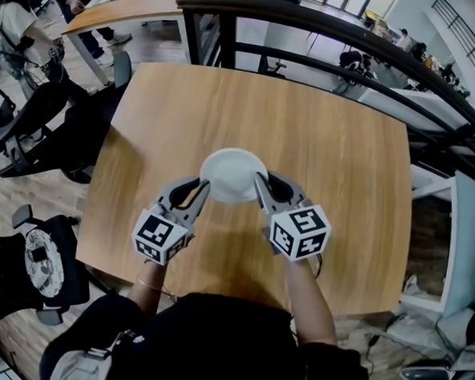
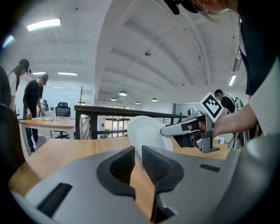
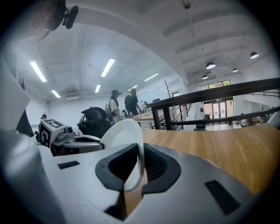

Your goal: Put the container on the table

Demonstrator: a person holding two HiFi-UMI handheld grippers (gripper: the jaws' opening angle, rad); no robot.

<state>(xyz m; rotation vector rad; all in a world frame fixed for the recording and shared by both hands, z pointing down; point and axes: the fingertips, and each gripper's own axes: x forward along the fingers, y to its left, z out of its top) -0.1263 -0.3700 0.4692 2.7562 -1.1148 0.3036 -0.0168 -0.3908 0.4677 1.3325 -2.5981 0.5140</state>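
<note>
A round white container (image 1: 232,174), shallow like a bowl, hangs over the middle of the wooden table (image 1: 329,134). My left gripper (image 1: 203,189) is shut on its left rim and my right gripper (image 1: 259,182) is shut on its right rim. In the left gripper view the white container (image 2: 146,133) rises from between the jaws of my left gripper (image 2: 138,159), with the other gripper clamped on its far edge. From the right gripper view the container's rim (image 3: 124,133) stands pinched in my right gripper (image 3: 141,168). Its underside is hidden.
A black railing (image 1: 327,30) runs along the table's far side. Office chairs (image 1: 33,124) stand off the table's left edge, and a second table (image 1: 128,6) with people at it lies beyond. The near table edge (image 1: 215,292) is just before the person's body.
</note>
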